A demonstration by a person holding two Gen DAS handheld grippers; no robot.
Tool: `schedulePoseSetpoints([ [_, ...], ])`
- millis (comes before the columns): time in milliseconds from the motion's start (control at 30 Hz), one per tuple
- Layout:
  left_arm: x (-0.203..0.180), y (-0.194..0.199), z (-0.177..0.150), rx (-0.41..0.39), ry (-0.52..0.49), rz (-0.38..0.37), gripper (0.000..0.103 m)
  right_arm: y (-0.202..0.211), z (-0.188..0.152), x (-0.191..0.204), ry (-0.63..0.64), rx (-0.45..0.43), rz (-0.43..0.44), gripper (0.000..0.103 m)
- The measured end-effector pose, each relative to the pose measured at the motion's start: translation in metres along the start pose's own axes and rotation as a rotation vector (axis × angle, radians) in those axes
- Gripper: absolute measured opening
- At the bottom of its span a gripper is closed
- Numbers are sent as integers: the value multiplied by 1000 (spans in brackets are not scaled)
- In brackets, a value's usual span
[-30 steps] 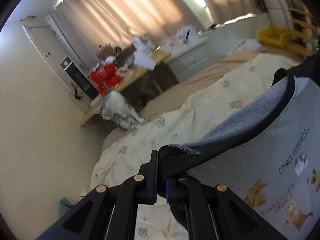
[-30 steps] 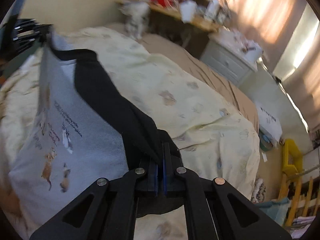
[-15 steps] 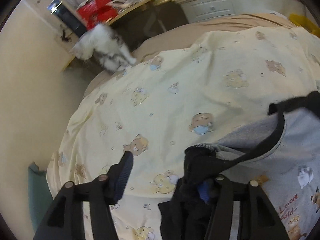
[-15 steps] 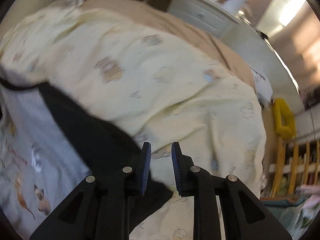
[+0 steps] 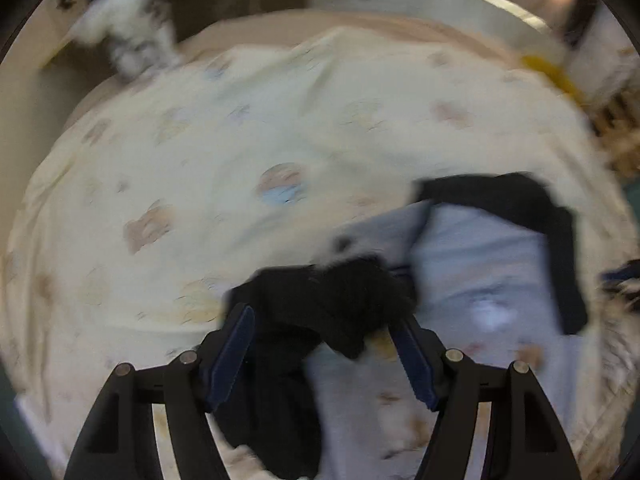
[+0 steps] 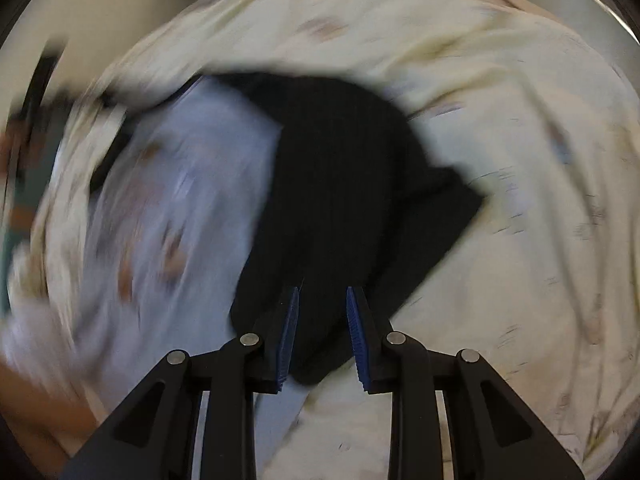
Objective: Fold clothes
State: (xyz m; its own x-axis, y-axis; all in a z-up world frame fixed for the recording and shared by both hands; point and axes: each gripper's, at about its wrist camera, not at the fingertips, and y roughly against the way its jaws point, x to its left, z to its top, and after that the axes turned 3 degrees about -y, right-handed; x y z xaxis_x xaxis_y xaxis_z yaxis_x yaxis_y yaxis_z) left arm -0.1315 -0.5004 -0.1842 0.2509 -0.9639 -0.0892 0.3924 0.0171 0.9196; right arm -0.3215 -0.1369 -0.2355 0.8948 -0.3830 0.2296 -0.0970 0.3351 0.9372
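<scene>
Lying spread on the bed (image 5: 192,152), the shirt (image 5: 488,280) shows a pale grey body with black sleeves and a printed front facing up. Both views are motion-blurred, so fine detail is uncertain. Left gripper (image 5: 320,344): jaws wide apart, holding nothing; the bunched black left sleeve (image 5: 320,300) sits in the gap between the fingers, loose. Right gripper (image 6: 322,320): jaws parted to a moderate gap, gripping nothing; the right sleeve (image 6: 340,168) lies flat on the quilt ahead of and under the fingertips. Judgement: the garment is laid out flat with both shoulders let go, which fits either a lay-out before folding or a pause between folds; the frames do not settle which. To do this step well: check the body lies smooth with no quilt bunched beneath, straighten the crumpled left sleeve so it matches the flatter right one, and keep both grippers level so any later fold line runs parallel to the side seams. Orientation: collar end (image 5: 476,196) points toward the far edge of the bed, hem toward the near edge and the person; long axis runs near-to-far, sleeves out to the left and right sides. A cat (image 5: 132,28) stands at the far left corner, well apart from the shirt.
</scene>
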Motion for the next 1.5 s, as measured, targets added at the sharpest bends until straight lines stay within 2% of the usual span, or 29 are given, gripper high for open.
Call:
schedulePoseSetpoints([
  [33,-2,20,4,-87,0,-70,70,-6,-10,13,56,6,-2,29],
  [67,0,34,8,-156,15,-94,71,-13,-14,20,88,14,-19,29],
  [100,4,45,13,-207,38,-74,71,-20,-16,26,116,23,-39,29],
  [167,16,58,24,-257,133,71,71,-34,-21,38,172,40,-80,29],
  [200,18,58,26,-251,151,86,71,-43,-20,37,181,53,-116,27],
  [267,15,56,23,-231,163,82,71,-44,-18,31,174,22,-136,8],
  [300,7,53,17,-218,146,77,71,-37,-15,25,168,-3,-149,4],
  [400,-16,41,-20,-168,89,36,71,-5,0,4,152,-93,-214,4],
  [467,-36,29,-56,-118,54,-32,71,22,13,-24,108,-144,-282,4],
  [600,-62,13,-113,-35,29,-131,71,88,47,-127,-139,-245,-533,4],
  [667,-63,11,-138,-5,47,-160,71,126,47,-181,-334,-299,-599,10],
  [767,-61,9,-173,44,81,-202,71,165,37,-209,-432,-339,-624,12],
  [967,-43,12,-249,156,149,-277,71,146,-16,-119,-260,-214,-199,33],
  [1000,-42,15,-263,177,149,-292,71,138,-28,-98,-233,-185,-144,40],
  [1033,-41,18,-277,199,146,-308,71,128,-43,-74,-207,-143,-97,54],
  [1067,-41,22,-289,213,130,-312,71,118,-59,-50,-180,-99,-50,61],
  [1100,-42,27,-300,225,111,-313,71,108,-73,-29,-147,-52,-18,66],
  [1133,-42,31,-311,238,92,-314,71,98,-87,-7,-112,-5,11,66],
  [1233,-40,43,-335,277,41,-317,71,62,-121,43,-42,127,51,66],
  [1300,-40,47,-353,276,67,-340,71,50,-137,63,-1,184,37,66],
  [1367,-41,50,-371,272,98,-365,71,41,-150,76,18,192,-8,66],
  [1433,-42,54,-389,268,130,-390,71,36,-163,79,-44,183,-10,66],
  [1500,-43,58,-407,264,162,-415,71,37,-179,75,-135,139,10,66],
])
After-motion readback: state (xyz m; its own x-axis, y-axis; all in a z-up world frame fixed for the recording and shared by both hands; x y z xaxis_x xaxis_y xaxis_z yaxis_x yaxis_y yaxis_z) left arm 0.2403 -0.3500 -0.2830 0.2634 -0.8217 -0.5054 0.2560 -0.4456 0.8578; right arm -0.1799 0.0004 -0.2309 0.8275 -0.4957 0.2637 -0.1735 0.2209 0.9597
